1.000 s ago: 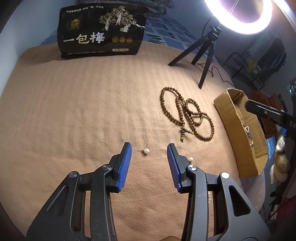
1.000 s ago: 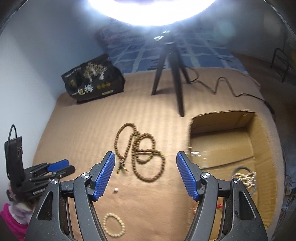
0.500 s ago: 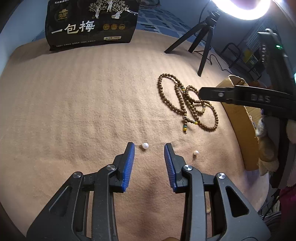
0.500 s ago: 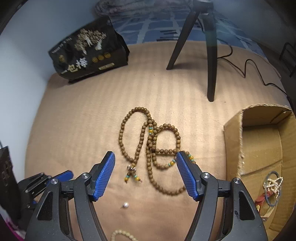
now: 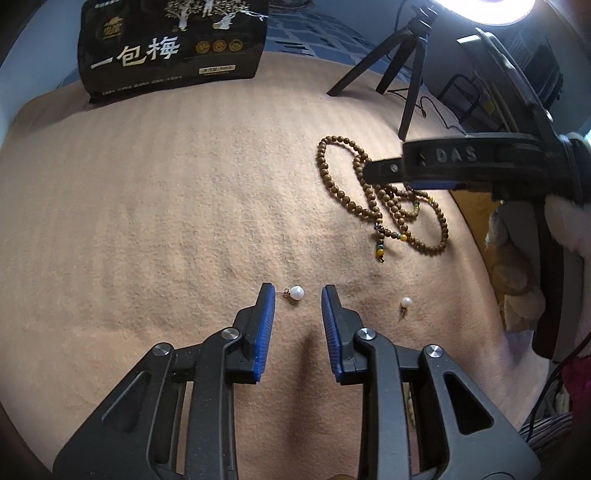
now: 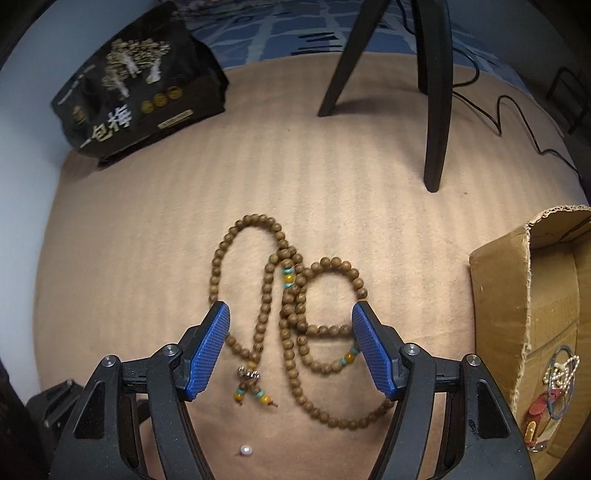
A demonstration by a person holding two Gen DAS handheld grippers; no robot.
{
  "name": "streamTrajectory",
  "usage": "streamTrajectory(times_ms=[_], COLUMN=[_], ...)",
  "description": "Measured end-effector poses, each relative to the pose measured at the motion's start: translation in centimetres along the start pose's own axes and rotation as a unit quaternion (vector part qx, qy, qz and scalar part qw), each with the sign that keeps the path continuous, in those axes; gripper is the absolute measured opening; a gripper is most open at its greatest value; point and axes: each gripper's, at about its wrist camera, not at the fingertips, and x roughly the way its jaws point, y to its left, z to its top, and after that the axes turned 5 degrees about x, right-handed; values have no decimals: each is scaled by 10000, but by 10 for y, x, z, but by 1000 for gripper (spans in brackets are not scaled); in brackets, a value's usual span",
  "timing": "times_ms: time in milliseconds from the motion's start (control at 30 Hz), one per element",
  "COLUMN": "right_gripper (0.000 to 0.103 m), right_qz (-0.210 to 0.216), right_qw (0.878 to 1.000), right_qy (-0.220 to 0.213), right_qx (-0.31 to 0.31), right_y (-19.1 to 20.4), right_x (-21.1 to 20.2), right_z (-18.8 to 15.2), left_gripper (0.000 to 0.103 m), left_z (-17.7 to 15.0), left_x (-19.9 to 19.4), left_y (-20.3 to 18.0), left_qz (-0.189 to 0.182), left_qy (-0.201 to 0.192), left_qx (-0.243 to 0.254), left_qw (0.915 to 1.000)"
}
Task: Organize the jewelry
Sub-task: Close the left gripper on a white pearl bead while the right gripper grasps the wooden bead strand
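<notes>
Tan blanket (image 5: pixel 147 221) | pearl earring (image 5: pixel 296 292) between left gripper (image 5: pixel 297 295) tips, seemingly untouched

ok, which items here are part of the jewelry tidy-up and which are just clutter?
In play:
- wooden bead necklace, between the open right claw
- pearl earring, at the open left claw
- second pearl earring
- cardboard box

Just lying about:
- black snack bag
- tripod
- ring light

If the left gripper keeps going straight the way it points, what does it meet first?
Most likely the pearl earring, lying on the blanket just past the open left gripper fingertips; exact height above it is unclear.
</notes>
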Motion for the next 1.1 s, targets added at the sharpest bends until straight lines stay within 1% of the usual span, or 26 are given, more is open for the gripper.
streamTrajectory(times_ms=[133, 167, 200, 367, 467, 567, 633, 700, 733, 900, 1100], right_gripper=[68, 68, 68, 68, 68, 61, 58, 47, 46, 44, 43], right_qz=[-42, -64, -103, -259, -361, -500, -498, -480, -475, -453, -461], right_qw=[10000, 10000, 9999, 9996, 9990, 9981, 9980, 9981, 9982, 9979, 9977], right_qy=[36, 39, 38, 34, 11, -57, -79, -77, -74, -27, -49], right_qx=[10, -3, -23, -144, -251, -365, -379, -373, -372, -457, -491], right_y=[1, 1, 3, 10, 17, 23, 25, 26, 26, 26, 24], right_x=[8, 10, 13, 24, 28, 32, 32, 33, 32, 31, 28], right_z=[4, 5, 7, 6, 4, 2, -1, -1, -2, -1, -1], left_gripper=[25, 22, 21, 21, 17, 15, 15, 15, 15, 15, 15], left_z=[-1, -1, -1, -3, -5, -6, -5, -4, -3, 0, 3], left_x=[5, 6, 8, 13, 17, 18, 18, 18, 19, 17, 23], left_y=[-5, -7, -8, -10, -11, -10, -10, -10, -10, -11, -11], left_qz=[54, 82, 119, 204, 231, 251, 245, 264, 282, 395, 497], left_qy=[36, 45, 58, 111, 161, 156, 152, 149, 150, 51, 95], left_qx=[144, 176, 218, 330, 390, 426, 412, 417, 411, 484, 593], left_qw=[9999, 9998, 9997, 9992, 9988, 9987, 9987, 9987, 9986, 9980, 9970])
